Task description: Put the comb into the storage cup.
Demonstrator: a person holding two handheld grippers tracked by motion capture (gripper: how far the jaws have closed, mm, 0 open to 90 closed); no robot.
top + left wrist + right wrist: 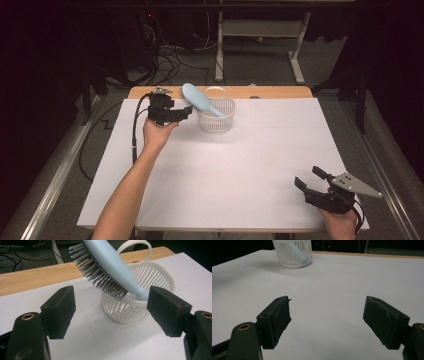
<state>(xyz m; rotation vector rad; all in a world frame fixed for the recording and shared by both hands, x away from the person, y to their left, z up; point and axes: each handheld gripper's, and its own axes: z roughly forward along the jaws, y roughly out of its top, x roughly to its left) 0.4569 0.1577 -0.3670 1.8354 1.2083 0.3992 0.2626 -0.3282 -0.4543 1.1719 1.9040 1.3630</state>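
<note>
A light blue hairbrush (197, 99) leans in a white slatted basket (216, 120) at the back of the table, handle down inside, bristled head sticking out up and to the left. In the left gripper view the hairbrush (110, 265) rests on the rim of the basket (140, 307), bristles facing down. My left gripper (184, 114) hovers just left of the basket, open, nothing between its pads; in its own view the left gripper (110, 312) stays short of the basket. My right gripper (310, 179) stands open low over the front right of the table, empty.
White paper (240, 165) covers the table; a wooden edge (270, 92) shows at the back. The right gripper view has the basket (293, 252) far off with bare paper between. Beyond the table lie dark floor, cables and a desk frame (260, 30).
</note>
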